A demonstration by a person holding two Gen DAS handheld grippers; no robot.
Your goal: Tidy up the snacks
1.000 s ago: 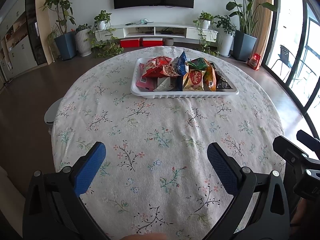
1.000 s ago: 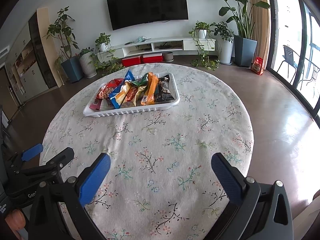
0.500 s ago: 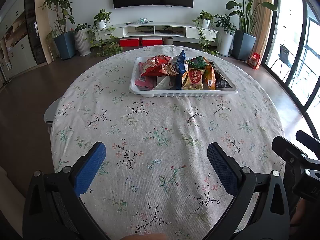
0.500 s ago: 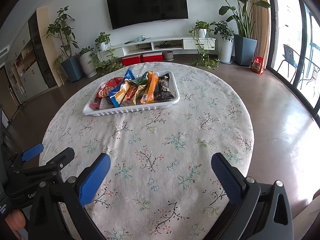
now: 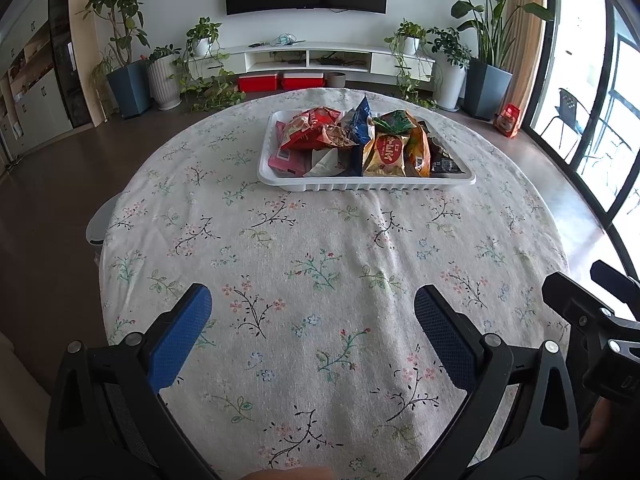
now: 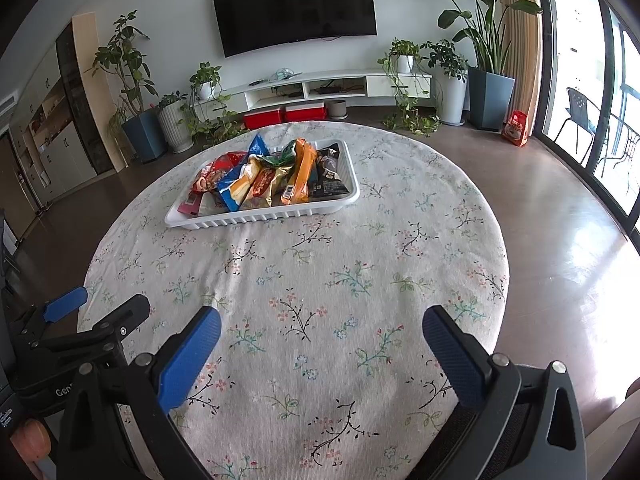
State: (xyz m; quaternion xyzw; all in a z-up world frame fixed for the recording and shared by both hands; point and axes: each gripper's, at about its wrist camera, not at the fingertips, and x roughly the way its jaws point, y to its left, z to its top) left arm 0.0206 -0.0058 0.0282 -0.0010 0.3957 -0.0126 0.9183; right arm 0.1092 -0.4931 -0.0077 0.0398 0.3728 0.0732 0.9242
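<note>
Left wrist view
Left gripper (image 5: 312, 312): jaws spread wide, nothing between the blue pads (image 5: 178, 340); it hangs over the near edge of the table (image 5: 200, 216).
Table: round, under a floral cloth.
Tray (image 5: 360, 187): white and ribbed, toward the far edge of the table, well apart from the gripper.
Snacks (image 5: 360, 144): bright packets piled inside the tray, red ones at its left end, a blue one upright in the middle, yellow and orange toward the right end.
Right gripper (image 5: 592, 320): only its black frame shows at the right edge of the table.

Right wrist view
Right gripper (image 6: 320, 334): jaws wide apart, holding nothing, above the near edge of the table (image 6: 460, 216).
Tray (image 6: 260, 219): toward the far left edge, its snacks (image 6: 272, 176) heaped within.
Left gripper (image 6: 100, 312): at the near left edge, one blue pad (image 6: 66, 303) visible.
</note>
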